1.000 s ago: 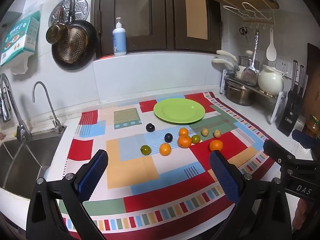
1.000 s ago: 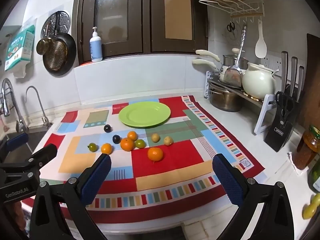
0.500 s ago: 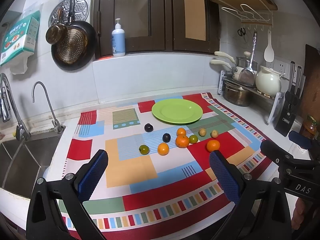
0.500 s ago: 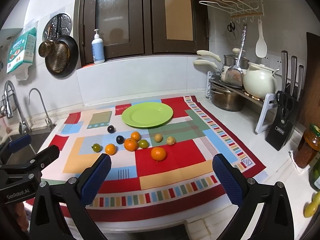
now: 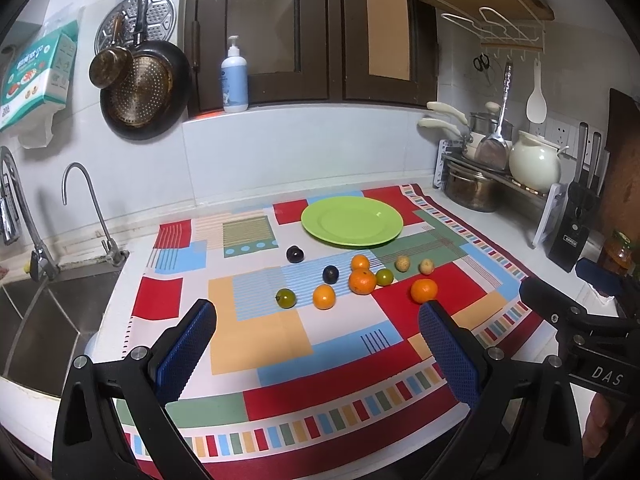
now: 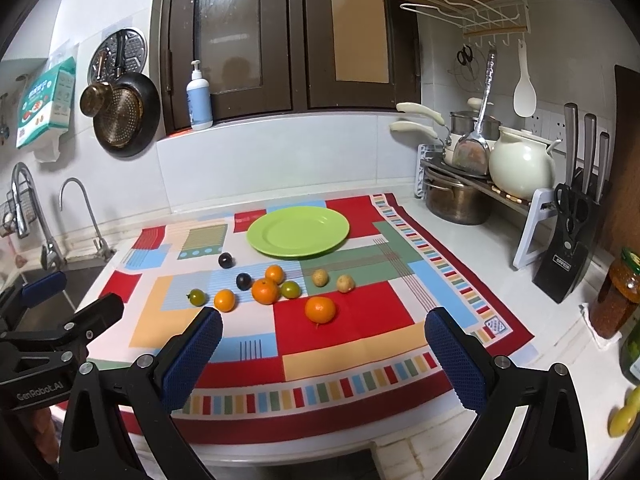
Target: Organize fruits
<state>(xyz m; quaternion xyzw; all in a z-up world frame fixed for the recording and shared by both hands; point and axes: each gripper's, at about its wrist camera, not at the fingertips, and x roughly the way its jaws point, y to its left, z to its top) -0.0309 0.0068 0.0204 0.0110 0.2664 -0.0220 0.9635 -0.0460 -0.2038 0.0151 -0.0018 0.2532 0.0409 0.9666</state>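
Left wrist view: left gripper (image 5: 316, 344) is hanging above the near part of the patterned cloth (image 5: 256, 344), jaws spread wide, nothing between the blue pads (image 5: 184, 352). Right gripper (image 6: 324, 350) is likewise standing released and empty, over the cloth's near striped border; its black frame is showing at the right edge of the left view.

Beyond the pads, a bare stretch of cloth is lying between both tools and the fruit. Nearest is a lone orange (image 6: 320, 309), apart from the rest. Behind it a cluster is sitting mid-cloth: large orange (image 6: 265, 291) touching a green citrus (image 6: 291, 289) and a smaller orange (image 6: 275, 273); a dark plum (image 6: 244, 281) just left; another orange (image 6: 224, 300) and a green fruit (image 6: 197, 297) farther left. Two small tan fruits (image 6: 320, 278) are lying to the right, slightly apart. A second dark plum (image 6: 226, 260) is sitting alone toward the back.

Green plate (image 6: 298, 232) is resting at the cloth's far edge, holding nothing.

Sink (image 5: 36, 320) is bordering the cloth on the left; pot rack (image 6: 480, 188) and knife block (image 6: 568, 256) are crowding the right rear; white counter is running along the right edge.
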